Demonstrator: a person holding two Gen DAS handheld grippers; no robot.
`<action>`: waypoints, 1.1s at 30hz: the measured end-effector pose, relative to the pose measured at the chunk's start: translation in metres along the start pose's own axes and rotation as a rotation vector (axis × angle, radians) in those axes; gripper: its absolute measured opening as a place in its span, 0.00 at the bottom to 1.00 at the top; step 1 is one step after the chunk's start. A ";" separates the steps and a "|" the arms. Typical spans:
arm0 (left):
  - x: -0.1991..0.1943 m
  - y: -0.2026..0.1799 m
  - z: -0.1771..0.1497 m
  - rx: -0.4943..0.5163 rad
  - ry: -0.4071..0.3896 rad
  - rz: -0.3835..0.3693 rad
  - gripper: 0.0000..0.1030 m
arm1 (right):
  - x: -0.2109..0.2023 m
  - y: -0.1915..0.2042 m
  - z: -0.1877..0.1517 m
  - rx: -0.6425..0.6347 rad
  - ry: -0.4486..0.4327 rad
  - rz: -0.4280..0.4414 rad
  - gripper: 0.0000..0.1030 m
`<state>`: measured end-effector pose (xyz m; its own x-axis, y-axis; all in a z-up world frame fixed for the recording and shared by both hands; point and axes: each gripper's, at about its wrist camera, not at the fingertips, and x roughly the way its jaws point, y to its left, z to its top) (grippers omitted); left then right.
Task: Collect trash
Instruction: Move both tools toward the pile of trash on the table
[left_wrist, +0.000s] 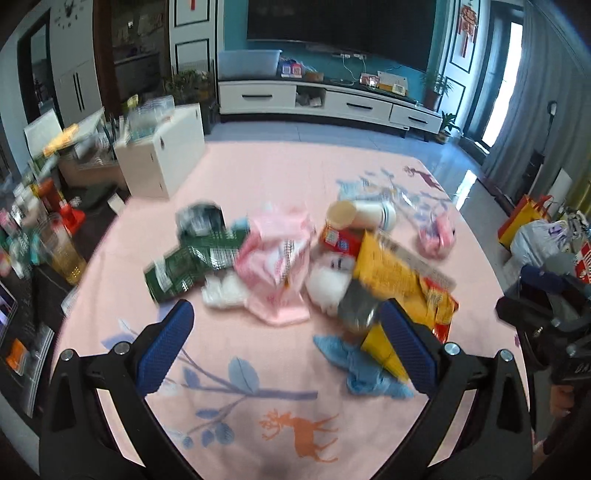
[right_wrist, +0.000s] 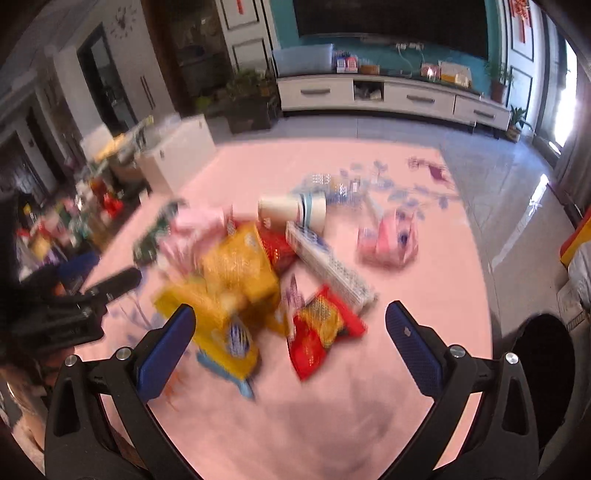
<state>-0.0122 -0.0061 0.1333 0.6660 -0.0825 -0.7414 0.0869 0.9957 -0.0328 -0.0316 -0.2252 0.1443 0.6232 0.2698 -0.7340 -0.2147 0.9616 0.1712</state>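
Observation:
A heap of trash lies on a pink rug (left_wrist: 258, 177). In the left wrist view I see a green wrapper (left_wrist: 184, 266), a pink bag (left_wrist: 277, 258), a yellow bag (left_wrist: 391, 269), a paper cup (left_wrist: 362, 214), white tissue (left_wrist: 328, 284) and blue tissue (left_wrist: 365, 369). My left gripper (left_wrist: 286, 336) is open and empty, just in front of the heap. In the right wrist view a yellow bag (right_wrist: 236, 288), a red snack bag (right_wrist: 321, 328), a white box (right_wrist: 328, 262), a cup (right_wrist: 291, 210) and a pink wrapper (right_wrist: 388, 240) show. My right gripper (right_wrist: 290, 339) is open and empty above them.
A white box (left_wrist: 162, 155) and cluttered shelves (left_wrist: 40, 221) stand left of the rug. A TV cabinet (left_wrist: 325, 99) lines the far wall. Bags (left_wrist: 532, 229) sit at the right. The other gripper shows at the right edge of the left view (left_wrist: 546, 314) and at the left of the right view (right_wrist: 74, 306).

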 end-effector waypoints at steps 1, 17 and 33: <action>-0.005 -0.003 0.004 0.017 -0.020 0.002 0.97 | -0.006 0.000 0.006 0.004 -0.025 0.014 0.97; 0.008 0.012 -0.016 -0.051 0.007 -0.014 0.97 | 0.000 -0.016 -0.009 0.099 -0.080 -0.032 0.97; 0.004 0.014 -0.018 -0.118 0.018 -0.132 0.97 | 0.009 -0.031 -0.017 0.203 -0.061 -0.036 0.97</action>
<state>-0.0213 0.0081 0.1182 0.6414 -0.2128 -0.7371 0.0841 0.9745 -0.2081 -0.0321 -0.2531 0.1219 0.6732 0.2316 -0.7023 -0.0395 0.9596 0.2786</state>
